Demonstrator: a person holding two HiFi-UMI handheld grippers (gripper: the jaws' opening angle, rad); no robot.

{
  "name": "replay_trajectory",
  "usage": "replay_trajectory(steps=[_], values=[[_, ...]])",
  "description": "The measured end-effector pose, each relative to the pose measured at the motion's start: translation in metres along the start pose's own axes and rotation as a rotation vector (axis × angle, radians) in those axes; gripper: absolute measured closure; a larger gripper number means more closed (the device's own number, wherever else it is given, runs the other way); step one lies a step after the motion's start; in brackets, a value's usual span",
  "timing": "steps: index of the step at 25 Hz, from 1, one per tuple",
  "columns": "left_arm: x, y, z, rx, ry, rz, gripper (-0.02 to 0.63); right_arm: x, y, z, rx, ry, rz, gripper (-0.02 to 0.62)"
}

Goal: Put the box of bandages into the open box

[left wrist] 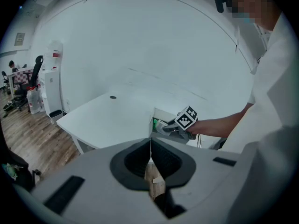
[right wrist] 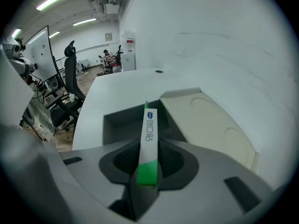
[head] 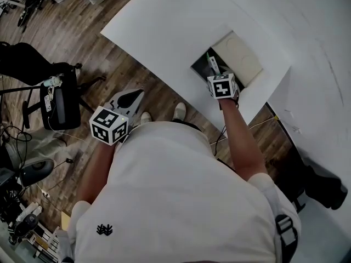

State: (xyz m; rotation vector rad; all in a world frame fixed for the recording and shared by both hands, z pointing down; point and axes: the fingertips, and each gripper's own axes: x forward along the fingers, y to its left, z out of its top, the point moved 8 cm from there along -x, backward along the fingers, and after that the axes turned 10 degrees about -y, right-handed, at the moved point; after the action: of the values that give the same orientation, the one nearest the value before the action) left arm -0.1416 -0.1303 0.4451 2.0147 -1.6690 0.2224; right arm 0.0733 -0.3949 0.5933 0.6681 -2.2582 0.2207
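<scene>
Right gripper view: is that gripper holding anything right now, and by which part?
Yes. The right gripper pinches the bandage box edge-on by its green end, with the white end pointing out over the open box.

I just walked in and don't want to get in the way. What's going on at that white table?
A person is working with a handheld gripper in each hand. The right gripper is shut on a slim white-and-green box of bandages, holding it on edge at the mouth of the open box, which sits on the white table with its lid lying open beside it. The bandages are not yet let go. The left gripper is shut and empty, held near the person's waist, off the table.
</scene>
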Motion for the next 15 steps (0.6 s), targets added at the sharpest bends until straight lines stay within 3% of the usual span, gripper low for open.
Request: replay_trajectory(steps=[8,15], values=[[0.001,0.001,0.002,0.005,0.005,-0.028,0.597,-0.006,0.003,0.002,-0.003,-0.025,0.011,0.437],[-0.003,0.001,-0.002,0.018,0.000,-0.068,0.597,-0.027,0.008,0.003,0.000,-0.062,-0.020,0.434]])
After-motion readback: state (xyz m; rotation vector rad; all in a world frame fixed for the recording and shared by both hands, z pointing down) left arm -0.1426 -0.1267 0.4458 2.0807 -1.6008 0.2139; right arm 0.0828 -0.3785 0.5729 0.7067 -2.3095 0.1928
